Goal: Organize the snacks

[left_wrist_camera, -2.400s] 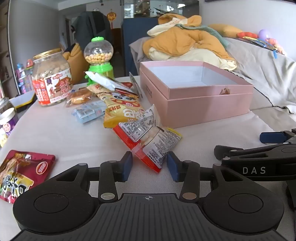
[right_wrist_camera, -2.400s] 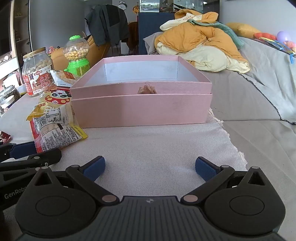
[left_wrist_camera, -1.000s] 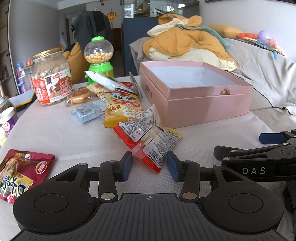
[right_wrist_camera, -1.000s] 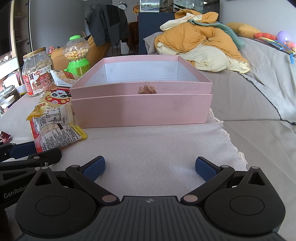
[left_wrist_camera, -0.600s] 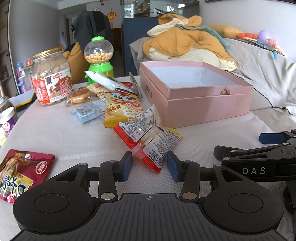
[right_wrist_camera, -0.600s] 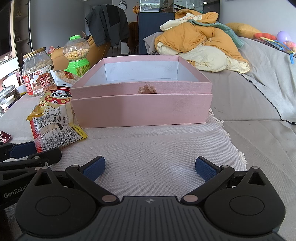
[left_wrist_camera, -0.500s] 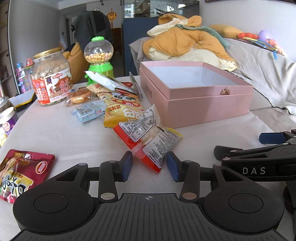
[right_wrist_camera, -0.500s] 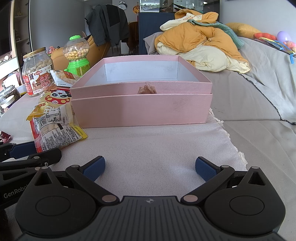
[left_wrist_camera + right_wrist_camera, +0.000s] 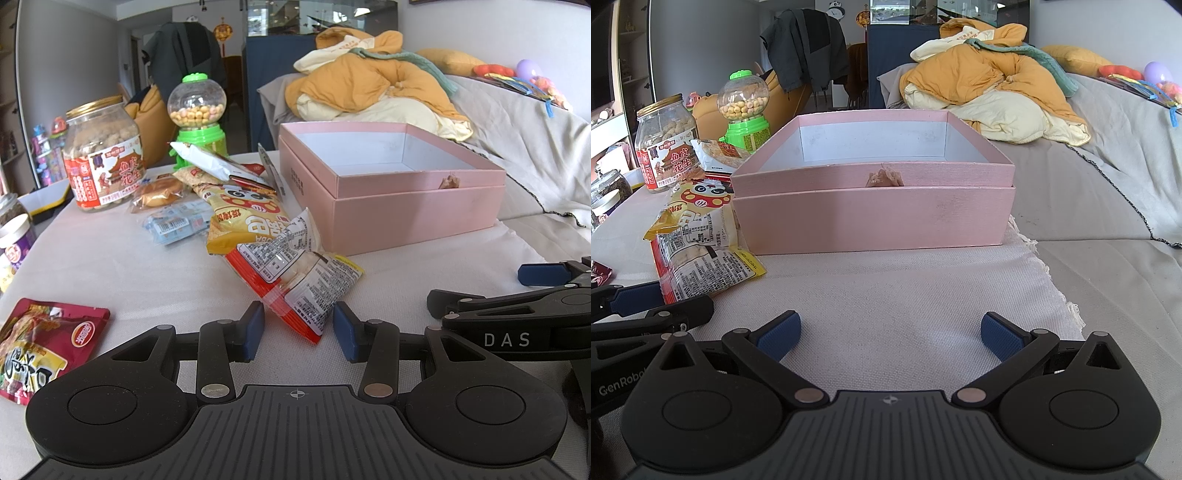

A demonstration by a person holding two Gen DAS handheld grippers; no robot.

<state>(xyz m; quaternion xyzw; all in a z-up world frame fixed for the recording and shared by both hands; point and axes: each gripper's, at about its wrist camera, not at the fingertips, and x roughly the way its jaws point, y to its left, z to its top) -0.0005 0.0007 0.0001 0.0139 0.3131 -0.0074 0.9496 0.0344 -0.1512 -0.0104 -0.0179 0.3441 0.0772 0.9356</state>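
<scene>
An open, empty pink box [image 9: 413, 212] [image 9: 871, 218] stands on the cloth-covered table. A heap of snack packets lies left of it: a red-and-clear packet [image 9: 295, 277] [image 9: 701, 258], a yellow panda bag [image 9: 243, 218], a blue-white packet [image 9: 177, 221], a wrapped bun [image 9: 159, 192] and a white packet [image 9: 210, 162]. My left gripper [image 9: 299, 332] is open, its pads either side of the red-and-clear packet's near corner. My right gripper [image 9: 888, 332] is wide open and empty in front of the box.
A peanut jar [image 9: 101, 155] and a green gumball dispenser [image 9: 197, 118] stand at the back left. A dark red packet [image 9: 40, 343] lies at the front left. Small jars [image 9: 13, 236] sit at the left edge. Bedding [image 9: 990, 96] is piled on a sofa behind.
</scene>
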